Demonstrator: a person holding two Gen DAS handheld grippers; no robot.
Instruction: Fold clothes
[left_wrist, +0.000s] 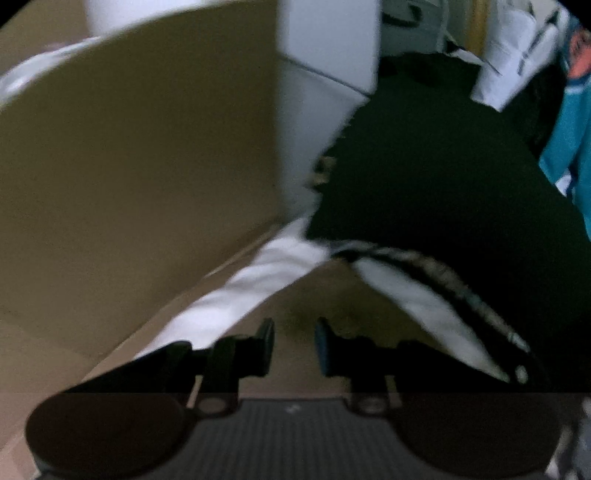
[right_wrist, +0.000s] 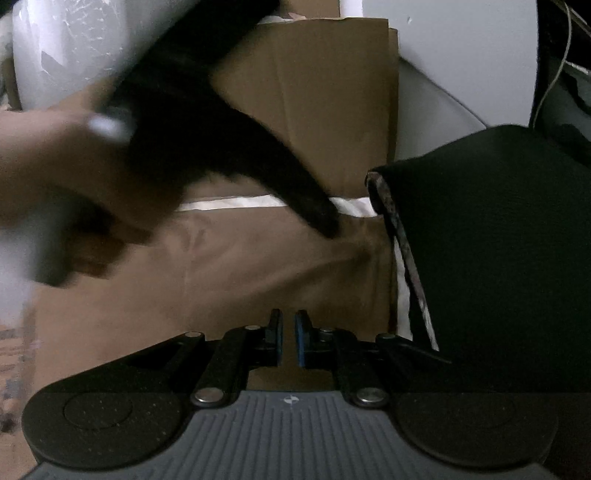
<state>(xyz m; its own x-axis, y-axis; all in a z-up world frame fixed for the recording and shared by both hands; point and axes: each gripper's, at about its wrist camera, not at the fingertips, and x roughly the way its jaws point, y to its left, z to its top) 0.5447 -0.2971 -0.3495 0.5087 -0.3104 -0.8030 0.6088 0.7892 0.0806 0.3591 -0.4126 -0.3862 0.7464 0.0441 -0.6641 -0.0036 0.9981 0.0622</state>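
Brown cardboard fills the background on both views, an upright cardboard panel (right_wrist: 332, 110) behind and a tan surface (right_wrist: 240, 266) spread beneath, with a white sheet (left_wrist: 236, 295) peeking along its far edge. The black garment (right_wrist: 498, 258) sits to the right, a dark slab with a patterned trim (left_wrist: 461, 288) along its near edge, its front corner raised off the surface.

The left tool (left_wrist: 293, 347) hovers over the tan surface with its jaws spread and nothing between them. The right tool (right_wrist: 288, 341) has its pads nearly together, a thin gap showing, and grips nothing. Across the right wrist view sweeps a blurred hand (right_wrist: 74, 184) with the other tool's dark body, its tip down near the white strip.

My read: both tools are free of cloth, which fits either reaching in for a grip or letting go after a fold. Any next grip on the garment would call for catching that trimmed edge cleanly, single layer or stack alike.
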